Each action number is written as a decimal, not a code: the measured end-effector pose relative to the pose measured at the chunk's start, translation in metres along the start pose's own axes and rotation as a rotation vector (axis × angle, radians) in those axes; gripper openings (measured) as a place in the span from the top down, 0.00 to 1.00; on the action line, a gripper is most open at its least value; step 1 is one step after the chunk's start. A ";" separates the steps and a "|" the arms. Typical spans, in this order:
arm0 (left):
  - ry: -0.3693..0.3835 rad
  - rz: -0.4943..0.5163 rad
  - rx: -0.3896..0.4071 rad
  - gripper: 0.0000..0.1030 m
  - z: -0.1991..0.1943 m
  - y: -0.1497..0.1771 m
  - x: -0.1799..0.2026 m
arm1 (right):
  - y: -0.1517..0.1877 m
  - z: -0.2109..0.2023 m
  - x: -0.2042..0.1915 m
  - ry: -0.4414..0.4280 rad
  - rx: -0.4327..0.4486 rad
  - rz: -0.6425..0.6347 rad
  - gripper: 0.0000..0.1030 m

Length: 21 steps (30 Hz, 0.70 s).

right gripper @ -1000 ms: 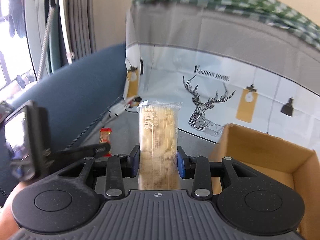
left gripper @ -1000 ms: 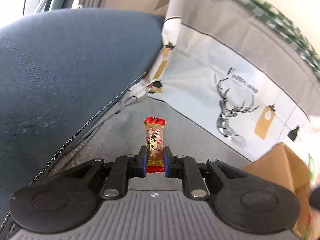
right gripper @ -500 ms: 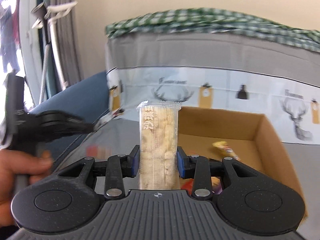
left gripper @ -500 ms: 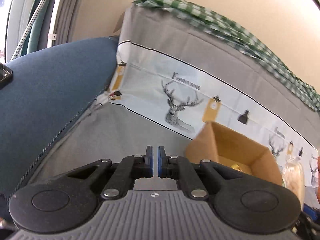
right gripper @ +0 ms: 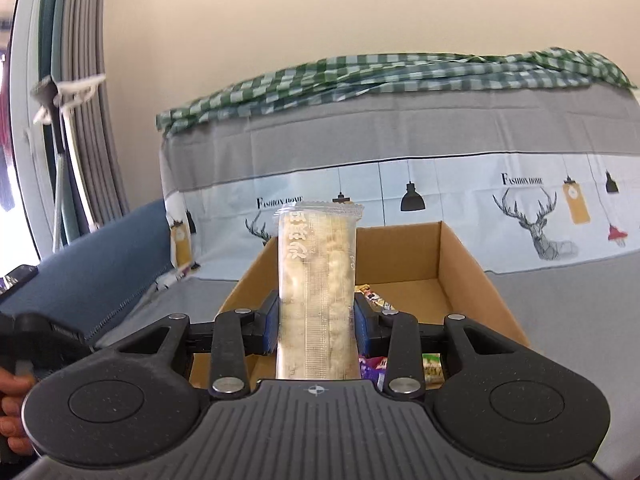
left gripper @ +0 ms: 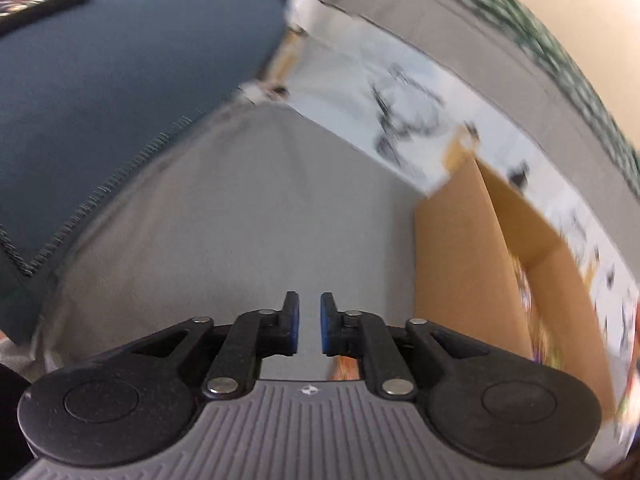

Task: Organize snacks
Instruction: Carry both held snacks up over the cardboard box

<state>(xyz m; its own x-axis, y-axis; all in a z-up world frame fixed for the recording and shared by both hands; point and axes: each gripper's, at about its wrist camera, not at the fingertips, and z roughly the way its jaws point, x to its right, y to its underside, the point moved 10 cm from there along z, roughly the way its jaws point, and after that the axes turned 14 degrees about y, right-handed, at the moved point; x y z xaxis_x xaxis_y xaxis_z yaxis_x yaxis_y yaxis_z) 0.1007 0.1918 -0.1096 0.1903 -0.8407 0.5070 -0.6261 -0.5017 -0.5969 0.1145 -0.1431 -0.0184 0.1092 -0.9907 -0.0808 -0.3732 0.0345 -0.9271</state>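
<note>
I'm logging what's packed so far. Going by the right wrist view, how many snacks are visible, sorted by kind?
clear cracker pack, clamped in the right tongs: 1
Small wrapped snacks showing in the cardboard box: 3 (yellow-and-purple wrapper, purple wrapper, green wrapper); others may be hidden behind the tongs
Total: 4 snacks

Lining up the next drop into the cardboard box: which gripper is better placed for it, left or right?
Right. The right gripper is shut on the clear snack pack, held upright in front of the open cardboard box. The left gripper holds nothing, jaws slightly apart, with the box off to its right.
</note>
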 end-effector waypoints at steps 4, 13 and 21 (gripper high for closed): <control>0.037 0.195 -0.109 0.57 0.029 0.042 0.031 | 0.008 -0.001 0.002 -0.018 0.008 0.008 0.63; -0.086 0.463 -0.178 0.81 0.073 0.083 0.045 | 0.019 -0.005 0.010 0.013 0.025 -0.039 0.63; -0.071 0.372 -0.090 0.83 0.055 0.066 0.039 | 0.010 -0.002 0.034 0.078 0.021 0.001 0.63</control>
<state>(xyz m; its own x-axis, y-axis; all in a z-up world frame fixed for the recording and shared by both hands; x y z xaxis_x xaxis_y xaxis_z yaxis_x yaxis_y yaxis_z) 0.1086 0.1149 -0.1636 -0.0128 -0.9754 0.2200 -0.7251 -0.1425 -0.6738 0.1122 -0.1768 -0.0295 0.0368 -0.9979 -0.0538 -0.3542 0.0373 -0.9344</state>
